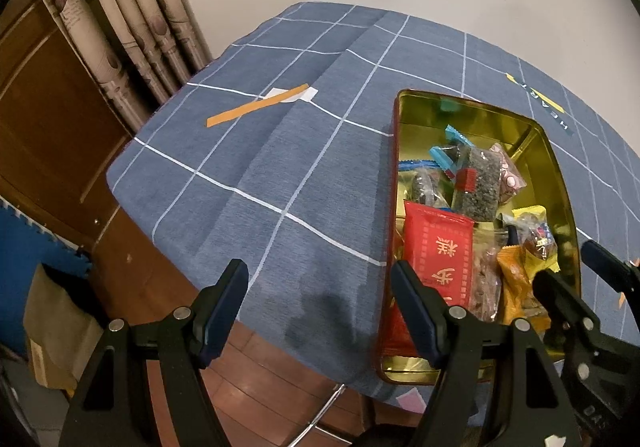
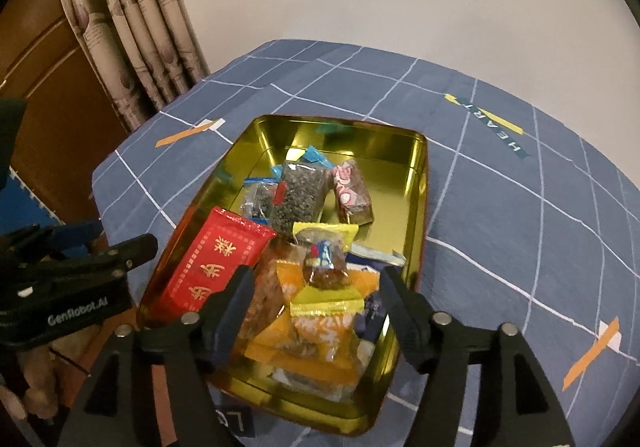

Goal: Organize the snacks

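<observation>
A gold-lined tin [image 1: 554, 155] stands on the blue checked tablecloth and holds several wrapped snacks. Among them are a red packet [image 2: 218, 259], a dark seed bar [image 2: 298, 195] and a pink packet [image 2: 352, 193]. My right gripper [image 2: 316, 279] hovers open over the tin's near end. A yellow-wrapped snack [image 2: 324, 267] lies on the pile between its fingers, and the pads do not press on it. My left gripper [image 1: 320, 287] is open and empty over the cloth by the table's near edge, just left of the tin.
Orange tape strips [image 1: 258, 105] mark the tablecloth [image 1: 280, 167]. A curtain [image 1: 132, 19] and a wooden door [image 1: 48, 119] stand to the left. Wooden floor [image 1: 256, 383] shows below the table edge, with a brown paper bag [image 1: 56, 335] at lower left.
</observation>
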